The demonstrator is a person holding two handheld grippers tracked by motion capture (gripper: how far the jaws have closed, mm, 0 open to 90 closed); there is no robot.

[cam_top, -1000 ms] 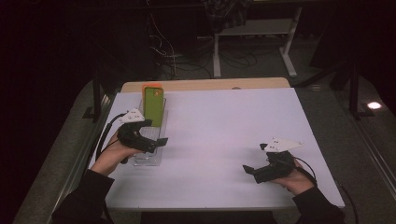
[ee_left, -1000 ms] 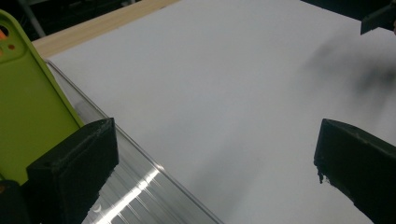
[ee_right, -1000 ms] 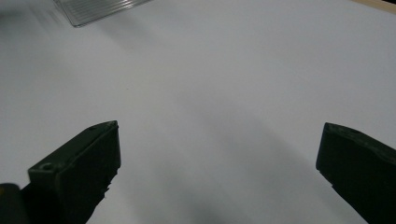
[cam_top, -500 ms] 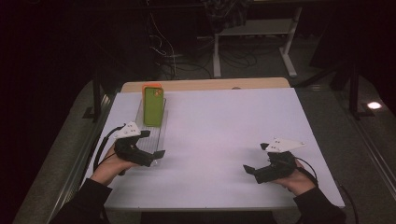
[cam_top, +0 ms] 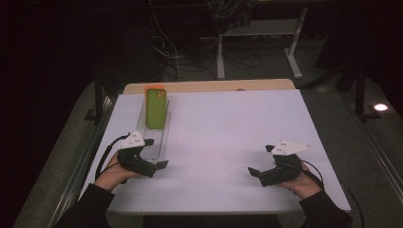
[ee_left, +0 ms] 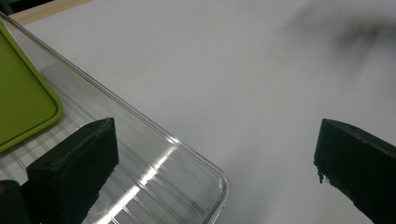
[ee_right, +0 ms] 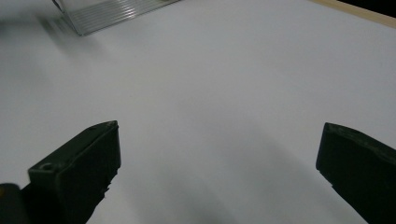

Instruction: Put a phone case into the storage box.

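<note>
On a white-topped desk [cam_top: 228,137], at its left edge: green phone case [cam_top: 156,108] lying flat in the far half of a clear plastic tray [cam_top: 159,145], an orange one showing just behind its top edge. Left gripper [cam_top: 159,165] low at the tray's near end, fingers [ee_left: 74,161] spread wide, one over the tray's ribbed floor, the other over bare desk, gripping nothing; near corner of the tray between them in the left gripper view, case [ee_left: 21,100] apart from both. Right gripper [cam_top: 253,172] well away on the right side, fingers [ee_right: 77,161] likewise wide and empty above plain desk, tray's corner [ee_right: 100,14] far off. Judged from the layout: placing of the case in the tray apparently done, hands parked clear of it. Nothing further visibly left beyond perhaps moving the tray itself.
</note>
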